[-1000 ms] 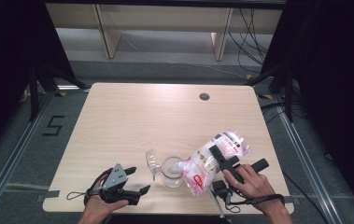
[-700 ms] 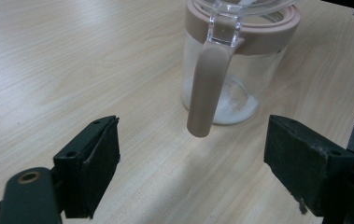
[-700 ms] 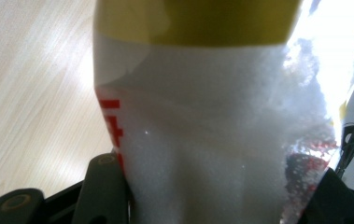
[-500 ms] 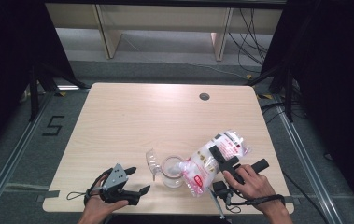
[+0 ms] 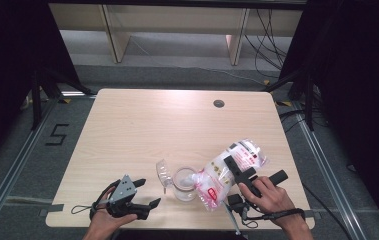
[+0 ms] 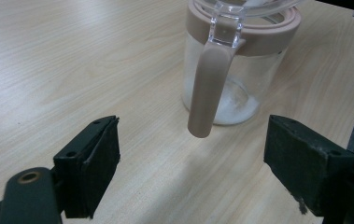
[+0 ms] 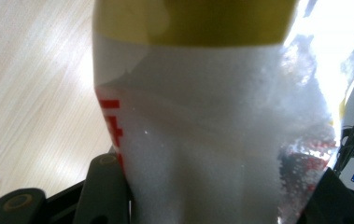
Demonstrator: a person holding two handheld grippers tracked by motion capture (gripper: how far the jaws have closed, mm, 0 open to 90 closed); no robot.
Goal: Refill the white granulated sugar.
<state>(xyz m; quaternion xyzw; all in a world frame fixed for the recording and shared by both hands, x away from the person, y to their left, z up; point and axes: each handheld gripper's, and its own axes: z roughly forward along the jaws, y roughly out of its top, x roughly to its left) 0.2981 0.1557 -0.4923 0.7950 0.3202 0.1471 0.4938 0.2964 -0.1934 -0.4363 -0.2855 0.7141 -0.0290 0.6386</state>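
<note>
Gripping bag (image 5: pixel 229 170), right gripper (image 5: pixel 239 172); left gripper (image 5: pixel 144 195) wide open, empty.

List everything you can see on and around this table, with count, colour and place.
Table: one, light wood, centre of the high view.
Jar: one, clear glass with a beige rim and handle, near front edge, lid open.
Lid: one, clear, tipped up at the jar's left.
Bag: one, clear plastic with red print, white grains inside, tilted with its low end at the jar's mouth.
Hole: one, dark, far right of the tabletop.
Floor mark: one, black, left of the table.
Left gripper: one, black, front left, open, empty.
Right gripper: one, black, front right, gripping the bag.
</note>
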